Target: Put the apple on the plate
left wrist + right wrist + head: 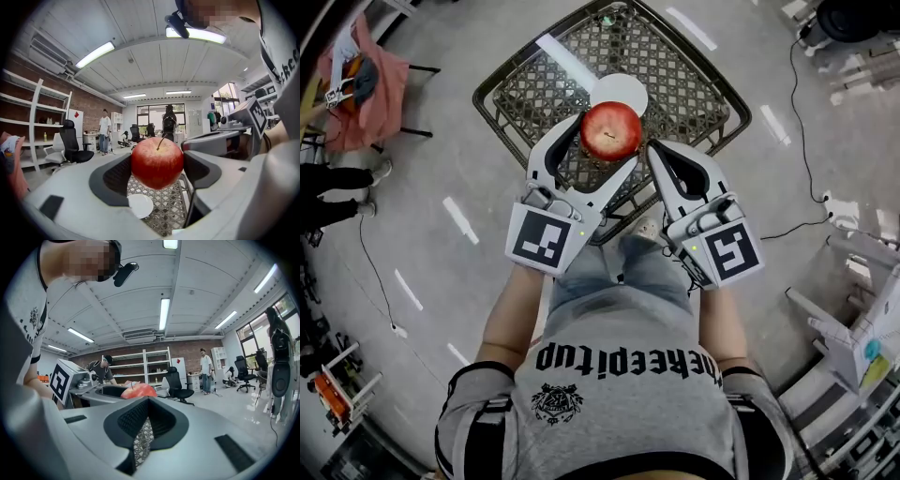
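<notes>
You are gripping the apple (611,131) in the left tongs (607,142), with a jaw pressing on each side of it, and you are holding it in the air at the upper middle of the head view. The white plate (619,91) is lying just above it in that frame, on the wire-mesh counter (675,84). The apple is overlapping the plate's lower edge, so you appear to be lining the fruit up with its target before lowering it. The set-down itself is not yet done.

The right tongs (655,148) are hovering just right of the apple, clenched on nothing. They are probably parked there because a one-handed carry is needing no help from them.

The left gripper view is giving you what the head view is flattening out: height. There the apple (157,162) is hanging stem (161,140) up, clear of the counter (171,206), while the plate (139,205) is showing below it and a little to the left in the frame, apart from it. Judging from that, the apple is needing both a small shift and a descent.

The right gripper view is confirming that the right tongs (146,401) are closed tip to tip, with only mesh showing through the opening behind the tips. The apple's red top (139,391) is peeking over them at centre left, and the plate is not appearing in that view at all.
</notes>
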The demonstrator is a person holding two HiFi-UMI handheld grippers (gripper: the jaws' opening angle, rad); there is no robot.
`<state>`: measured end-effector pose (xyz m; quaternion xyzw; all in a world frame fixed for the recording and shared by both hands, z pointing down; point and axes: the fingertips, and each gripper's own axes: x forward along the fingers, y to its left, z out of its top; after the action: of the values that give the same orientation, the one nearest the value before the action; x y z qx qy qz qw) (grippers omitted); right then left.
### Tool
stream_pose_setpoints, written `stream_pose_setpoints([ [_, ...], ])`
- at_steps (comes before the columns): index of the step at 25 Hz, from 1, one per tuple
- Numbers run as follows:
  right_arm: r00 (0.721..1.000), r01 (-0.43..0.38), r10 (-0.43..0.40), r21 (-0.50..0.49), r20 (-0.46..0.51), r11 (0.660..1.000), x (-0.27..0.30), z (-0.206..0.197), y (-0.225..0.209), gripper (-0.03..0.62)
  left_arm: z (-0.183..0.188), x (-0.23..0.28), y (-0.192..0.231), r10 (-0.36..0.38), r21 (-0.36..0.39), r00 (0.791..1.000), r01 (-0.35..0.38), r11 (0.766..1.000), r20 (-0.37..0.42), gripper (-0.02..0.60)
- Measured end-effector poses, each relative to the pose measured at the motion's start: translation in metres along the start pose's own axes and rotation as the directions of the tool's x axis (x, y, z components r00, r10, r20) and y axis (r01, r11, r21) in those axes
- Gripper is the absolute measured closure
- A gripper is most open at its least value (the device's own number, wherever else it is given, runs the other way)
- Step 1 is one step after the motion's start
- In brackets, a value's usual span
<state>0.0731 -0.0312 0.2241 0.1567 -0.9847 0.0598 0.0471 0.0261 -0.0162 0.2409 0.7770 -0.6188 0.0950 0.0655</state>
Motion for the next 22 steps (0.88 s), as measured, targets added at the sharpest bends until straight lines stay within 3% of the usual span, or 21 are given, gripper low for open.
stream_pose_setpoints([
  [9, 0.987, 0.161, -0.161, 0.033, 0.005, 0.986, 0.028, 0.009, -0.005, 0.582, 0.008, 0.015, 0.035, -0.157, 0.030, 0.988, 0.157, 0.987, -0.015, 0.204],
  [22, 0.937, 0.349, -0.349, 0.077, -0.016, 0.934, 0.059, 0.007, -0.014, 0.582, 0.007, 0.036, 0.069, -0.341, 0.060, 0.939, 0.344, 0.937, -0.051, 0.204],
])
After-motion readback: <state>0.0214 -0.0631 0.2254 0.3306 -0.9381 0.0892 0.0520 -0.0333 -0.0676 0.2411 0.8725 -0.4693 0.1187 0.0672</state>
